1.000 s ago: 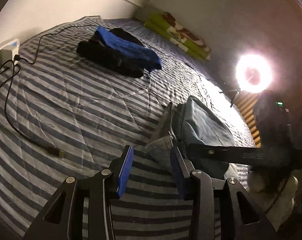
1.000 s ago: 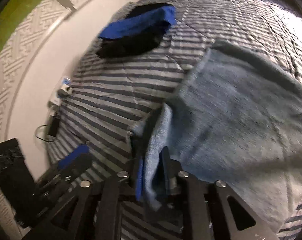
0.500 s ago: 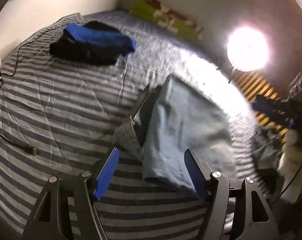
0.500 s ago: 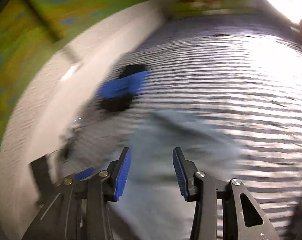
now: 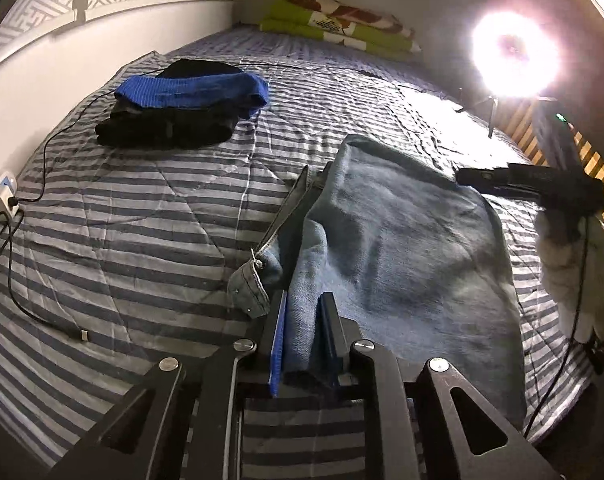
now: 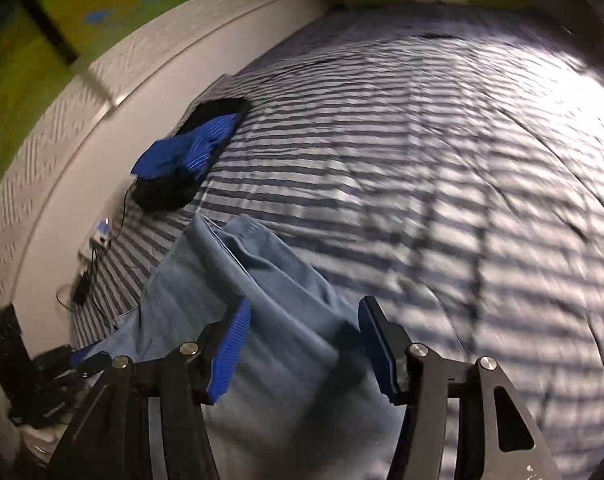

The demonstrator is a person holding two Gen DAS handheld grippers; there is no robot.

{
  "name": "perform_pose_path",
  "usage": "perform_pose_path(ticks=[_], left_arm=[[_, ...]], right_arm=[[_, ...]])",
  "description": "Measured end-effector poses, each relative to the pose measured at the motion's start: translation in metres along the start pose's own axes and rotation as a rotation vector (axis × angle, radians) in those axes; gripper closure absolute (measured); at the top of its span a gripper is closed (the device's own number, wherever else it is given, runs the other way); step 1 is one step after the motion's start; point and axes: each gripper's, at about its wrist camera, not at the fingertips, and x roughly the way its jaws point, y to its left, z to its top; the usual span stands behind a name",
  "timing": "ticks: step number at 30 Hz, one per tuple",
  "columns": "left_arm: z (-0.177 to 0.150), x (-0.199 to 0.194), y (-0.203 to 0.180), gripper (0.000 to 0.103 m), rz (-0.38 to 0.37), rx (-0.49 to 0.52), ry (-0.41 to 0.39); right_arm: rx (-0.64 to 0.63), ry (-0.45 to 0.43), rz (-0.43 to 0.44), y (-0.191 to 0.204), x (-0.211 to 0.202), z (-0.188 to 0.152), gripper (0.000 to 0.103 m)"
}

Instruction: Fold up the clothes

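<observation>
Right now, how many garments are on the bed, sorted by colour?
Light blue: 1, the jeans, clamped at the near edge by the left gripper
Bright blue: 1, the folded knit
Black: 1, the folded piece beneath it
Total: 3

Left gripper (image 5: 302, 336): pointed steeply down at the folded jeans (image 5: 401, 248); jaws had just been closing and stood clamped on the near edge of the jeans, denim pinched between the blue pads (image 5: 278, 344).

Right gripper (image 6: 302, 344): angled down over the jeans at their side away from the left gripper; jaws had just been opening and stood wide, cloth lying between the pads (image 6: 230, 356) without being pressed.
</observation>
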Motion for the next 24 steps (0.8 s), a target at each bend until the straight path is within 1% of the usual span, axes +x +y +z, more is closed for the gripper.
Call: perform_pose_path(ticks=[2, 4, 5, 7, 8, 10, 12, 15, 16, 17, 18, 19, 20, 24], left_arm=[[0.000, -0.001, 0.001, 0.086, 0.005, 0.004, 0.000], [0.000, -0.002, 0.001, 0.086, 0.009, 0.010, -0.001], [0.000, -0.002, 0.000, 0.086, 0.010, 0.013, -0.001], [-0.001, -0.002, 0.000, 0.086, 0.013, 0.019, -0.002], [-0.001, -0.002, 0.000, 0.086, 0.013, 0.020, -0.003], [-0.001, -0.002, 0.001, 0.086, 0.007, 0.013, -0.005], [-0.002, -0.002, 0.003, 0.086, 0.003, 0.008, -0.007], [-0.003, -0.001, 0.005, 0.086, -0.002, 0.002, -0.009], [-0.004, -0.002, 0.005, 0.086, -0.003, 0.002, -0.011], [-0.005, -0.002, 0.005, 0.086, -0.004, 0.001, -0.012], [-0.005, -0.002, 0.005, 0.087, -0.006, 0.001, -0.013], [-0.005, -0.004, 0.005, 0.088, -0.011, -0.001, -0.017], [-0.005, -0.007, 0.005, 0.088, -0.020, -0.005, -0.023], [0.003, -0.023, 0.007, 0.091, -0.089, -0.031, -0.071]], right_arm=[[-0.028, 0.024, 0.008, 0.006, 0.016, 0.006, 0.050], [-0.051, 0.031, 0.019, 0.010, 0.018, 0.010, 0.050], [-0.061, 0.025, 0.023, 0.012, 0.018, 0.011, 0.050], [-0.080, -0.009, 0.089, 0.020, 0.011, 0.015, 0.050], [-0.096, -0.022, 0.105, 0.025, 0.008, 0.019, 0.050], [-0.158, -0.026, 0.111, 0.043, 0.011, 0.026, 0.050], [-0.208, 0.003, 0.106, 0.061, 0.024, 0.034, 0.050], [-0.238, 0.065, 0.084, 0.079, 0.051, 0.043, 0.050], [-0.237, 0.078, 0.082, 0.082, 0.057, 0.044, 0.052], [-0.230, 0.077, 0.089, 0.083, 0.061, 0.043, 0.058], [-0.220, 0.066, 0.095, 0.083, 0.060, 0.043, 0.081], [-0.206, 0.064, 0.098, 0.082, 0.060, 0.044, 0.098], [-0.192, 0.061, 0.108, 0.080, 0.056, 0.044, 0.098], [-0.183, -0.041, 0.128, 0.079, 0.020, 0.046, 0.099]])
